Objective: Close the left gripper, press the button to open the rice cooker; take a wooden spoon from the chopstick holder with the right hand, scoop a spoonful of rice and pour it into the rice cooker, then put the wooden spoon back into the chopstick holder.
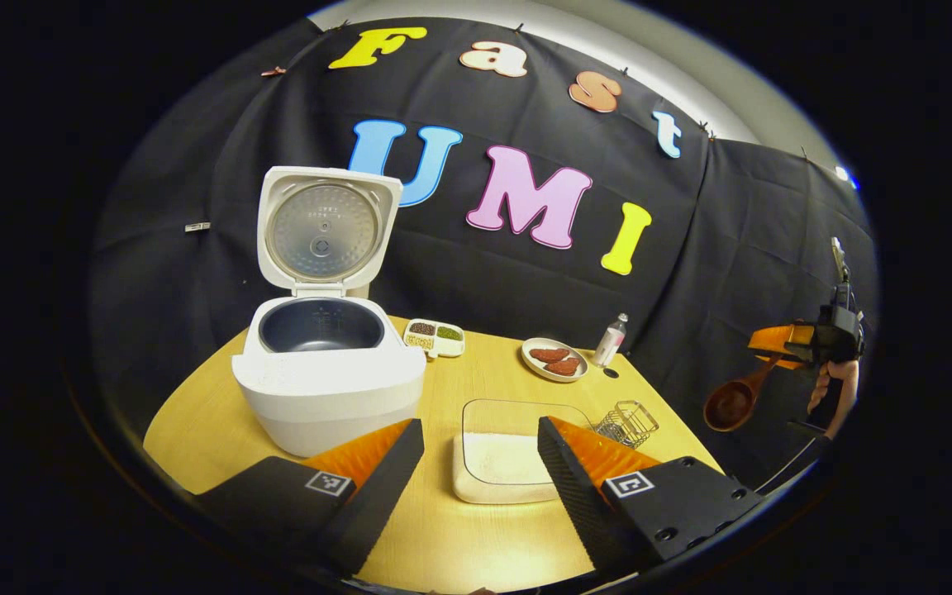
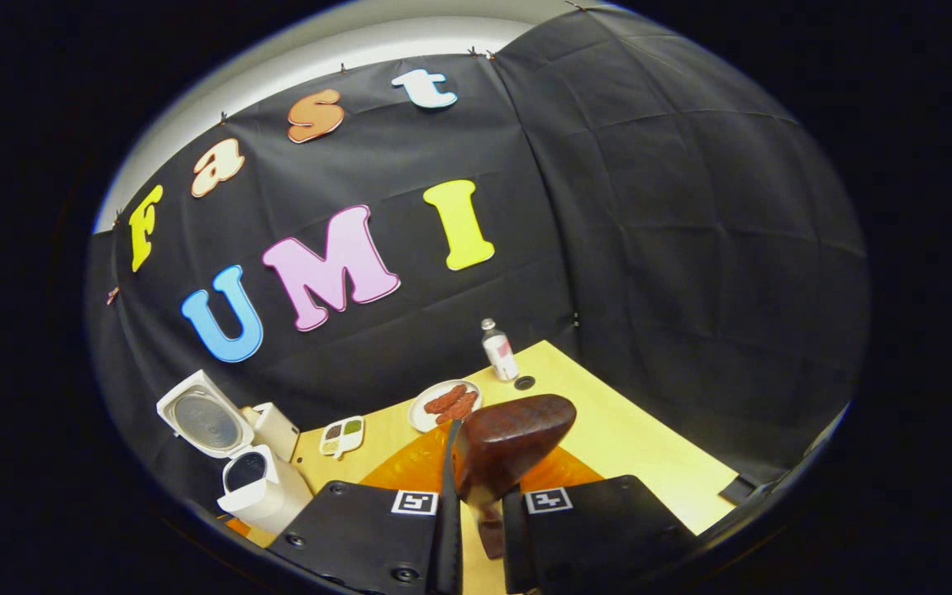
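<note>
From the left gripper view I see the cooker (image 1: 327, 372) with its lid (image 1: 326, 227) standing upright and the dark pot (image 1: 321, 324) bare inside. My left gripper (image 1: 480, 463) is released, its fingers (image 1: 377, 487) spread wide and low over the table (image 1: 195, 421), gripping nothing. Between them lies the rice tray (image 1: 509, 450), white grains in a clear dish. Just right of the tray sits the wire holder (image 1: 626, 421). Behind it are a plate (image 1: 554, 360) of reddish pieces, a small bottle (image 1: 611, 339) and, nearer the cooker, a divided dish (image 1: 435, 337) of grains.

Far off to the right, clear of the table's edge, a hand (image 1: 831, 384) carries the right gripper (image 1: 782, 351), and the spoon (image 1: 734, 401) hangs from it, bowl down and to the left.

In the right gripper view the right gripper (image 2: 480, 512) is clenched on the spoon (image 2: 509, 446): both fingers (image 2: 447, 529) press the handle near the bottom, and the dark bowl rises in front of the lens, tilted. Beyond it I see the table (image 2: 649, 463), the plate (image 2: 445, 403), the bottle (image 2: 499, 349), the divided dish (image 2: 342, 435) and, at lower left, the open cooker (image 2: 257, 487)
</note>
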{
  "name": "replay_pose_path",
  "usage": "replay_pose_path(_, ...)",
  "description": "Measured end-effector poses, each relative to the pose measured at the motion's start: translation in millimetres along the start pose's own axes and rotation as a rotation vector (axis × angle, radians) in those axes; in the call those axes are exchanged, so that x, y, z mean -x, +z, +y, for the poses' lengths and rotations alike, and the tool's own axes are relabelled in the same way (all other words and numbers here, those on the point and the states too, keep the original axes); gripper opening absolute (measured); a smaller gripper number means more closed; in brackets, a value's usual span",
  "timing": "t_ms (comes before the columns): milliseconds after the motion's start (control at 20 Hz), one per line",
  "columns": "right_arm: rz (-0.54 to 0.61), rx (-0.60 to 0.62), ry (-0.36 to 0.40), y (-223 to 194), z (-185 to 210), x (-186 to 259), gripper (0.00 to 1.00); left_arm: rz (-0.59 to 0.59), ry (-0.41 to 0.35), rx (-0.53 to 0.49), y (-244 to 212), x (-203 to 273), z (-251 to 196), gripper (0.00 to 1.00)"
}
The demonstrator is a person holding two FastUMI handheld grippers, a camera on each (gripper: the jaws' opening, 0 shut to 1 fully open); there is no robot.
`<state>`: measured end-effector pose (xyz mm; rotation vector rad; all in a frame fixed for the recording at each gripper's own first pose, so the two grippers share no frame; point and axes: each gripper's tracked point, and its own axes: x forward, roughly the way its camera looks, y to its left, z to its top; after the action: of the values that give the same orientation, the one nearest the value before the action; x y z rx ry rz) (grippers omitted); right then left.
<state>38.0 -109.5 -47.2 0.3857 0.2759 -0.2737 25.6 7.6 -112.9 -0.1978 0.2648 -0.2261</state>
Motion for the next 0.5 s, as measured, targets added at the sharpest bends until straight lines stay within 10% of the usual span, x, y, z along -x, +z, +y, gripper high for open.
replay_pose_path(500, 0.13, 0.093, 0.177, -80, 136, -52, 0.23, -0.002, 0.108, 0.106, -13, 27, 74, 0.96)
